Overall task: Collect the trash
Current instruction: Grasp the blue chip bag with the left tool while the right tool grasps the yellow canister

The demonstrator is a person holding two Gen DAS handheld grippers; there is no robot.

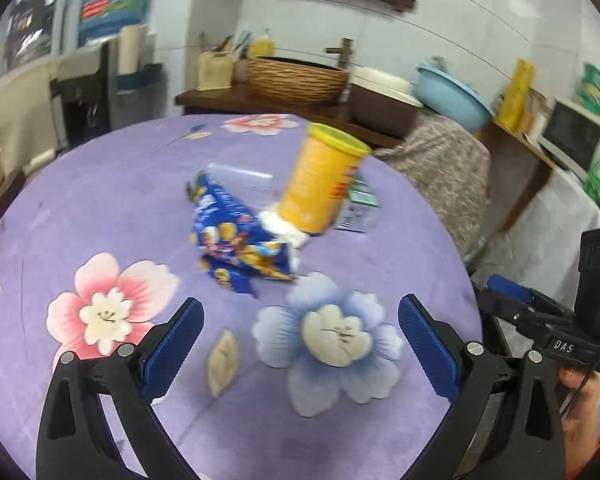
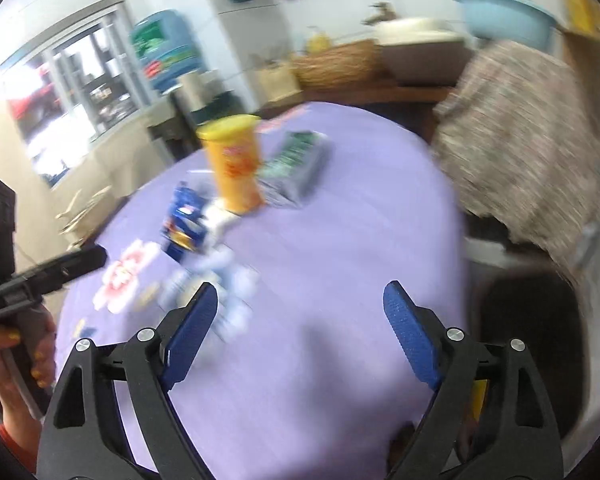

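Both the left gripper [image 1: 300,326] and right gripper [image 2: 300,312] hang released over the table [image 1: 100,200]; yellow canister [image 1: 324,180] at twelve o'clock, blue wrapper [image 1: 236,236] at eleven.

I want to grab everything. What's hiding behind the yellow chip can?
Behind the yellow chip can lies a green and white carton on the purple tablecloth. The left view shows only its edge; the can covers the rest. Whether anything smaller hides there cannot be seen.

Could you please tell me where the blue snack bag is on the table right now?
The blue snack bag lies crumpled near the table's middle, just left of the yellow canister in the left wrist view, with white crumpled paper between them.
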